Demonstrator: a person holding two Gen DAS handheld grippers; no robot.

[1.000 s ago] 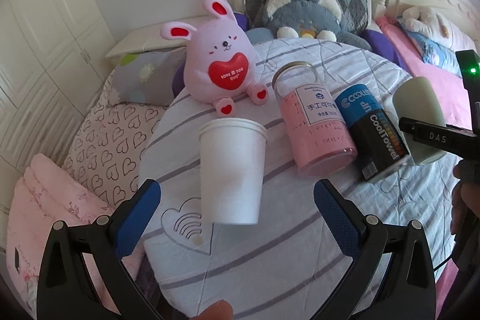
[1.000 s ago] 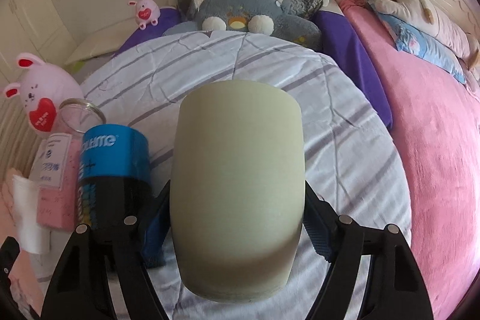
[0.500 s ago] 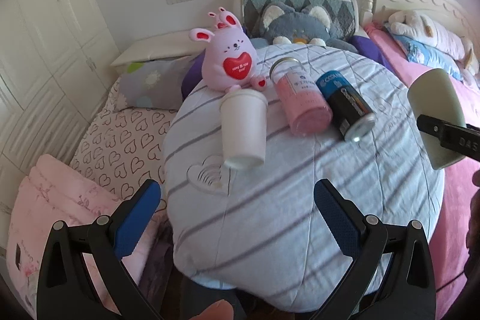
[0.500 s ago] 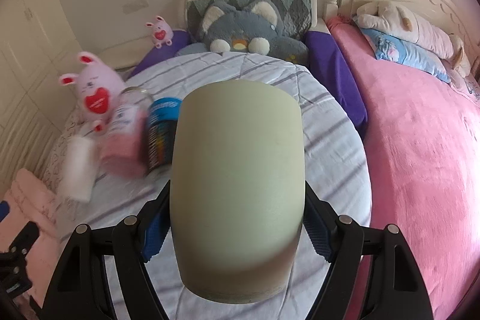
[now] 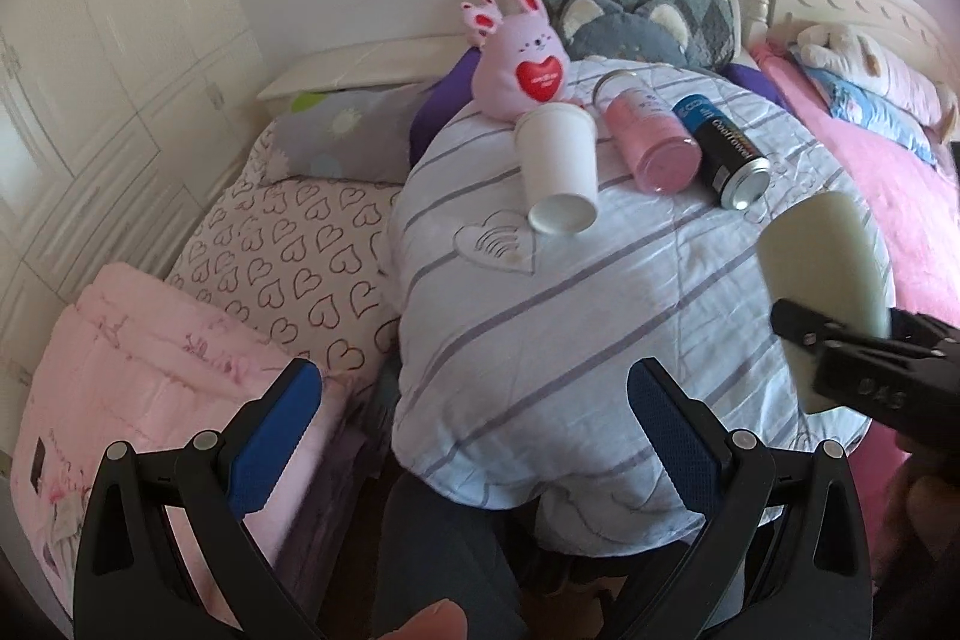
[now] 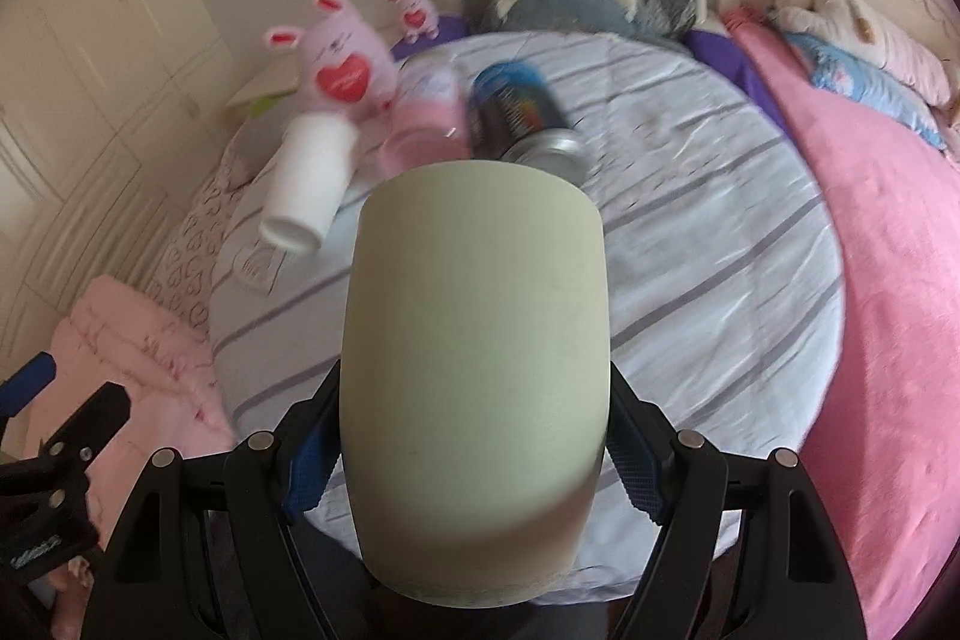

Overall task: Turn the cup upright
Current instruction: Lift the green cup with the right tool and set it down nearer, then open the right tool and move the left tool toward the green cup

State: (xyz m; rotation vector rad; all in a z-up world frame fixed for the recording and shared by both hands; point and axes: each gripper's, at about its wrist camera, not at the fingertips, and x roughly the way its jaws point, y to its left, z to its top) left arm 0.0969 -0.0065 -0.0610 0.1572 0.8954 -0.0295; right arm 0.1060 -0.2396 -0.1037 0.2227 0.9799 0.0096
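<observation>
- Now the right tongs (image 6: 474, 451) are clamped on the pale green cup (image 6: 474, 376), held in the air above the near edge of the striped round table (image 6: 708, 244)
- Left tongs (image 5: 474, 430) gape wide, holding nothing
- Ahead of both lie a white paper cup (image 5: 559, 167), a pink jar (image 5: 651, 142) and a dark can (image 5: 723, 154)
- Judging by this, the carry is in hand; next comes turning the cup mouth-up and setting it on a bare part of the cloth

Left claw (image 5: 474, 430) gapes; right claw (image 6: 477, 451) is clamped.
</observation>
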